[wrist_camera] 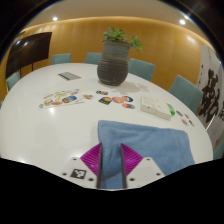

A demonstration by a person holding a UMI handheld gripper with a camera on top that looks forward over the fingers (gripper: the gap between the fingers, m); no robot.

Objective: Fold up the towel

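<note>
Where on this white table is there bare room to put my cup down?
The white round table is bare between the gripper and the flat colourful stickers, left of the blue towel. It is crowded farther back: stickers, papers and the ribbed grey plant pot. The towel lies at the fingers.
</note>
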